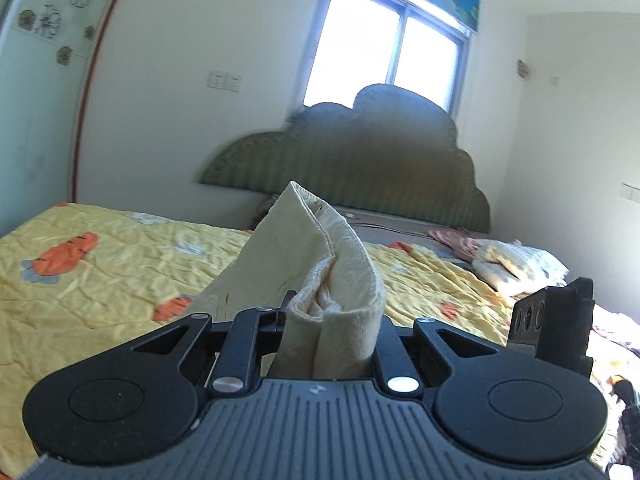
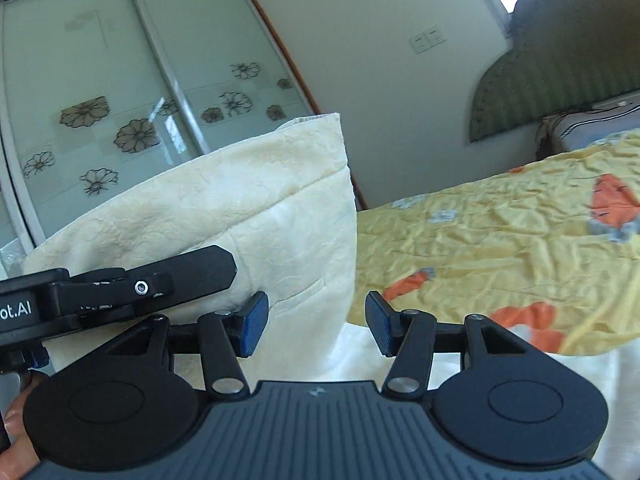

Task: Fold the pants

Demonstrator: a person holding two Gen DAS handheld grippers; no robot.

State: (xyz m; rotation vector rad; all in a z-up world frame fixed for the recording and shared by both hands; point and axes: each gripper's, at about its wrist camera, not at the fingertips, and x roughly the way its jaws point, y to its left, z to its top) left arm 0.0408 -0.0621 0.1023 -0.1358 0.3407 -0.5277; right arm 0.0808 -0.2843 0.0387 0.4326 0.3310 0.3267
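Cream pants point(image 1: 320, 280) hang bunched, pinched in my left gripper point(image 1: 328, 316) above the bed point(image 1: 100, 288); my right gripper point(image 2: 316, 324) is spread, empty. Folding looks barely begun.

Your left gripper point(image 1: 332, 320): jaws nearly closed, clamped on bunched cream pants point(image 1: 320, 264), cloth standing up between fingers, pointing slightly down toward far end of room. Your right gripper point(image 2: 316, 324): jaws parted, blue pads point(image 2: 252, 326) bare, nothing pressed between them; pants edge hangs just past left pad, not gripped. In right wrist view your left gripper sits near left, beside the right one. Your fingertips point(image 2: 16, 420) show at lower left corner, wrapped round handle.
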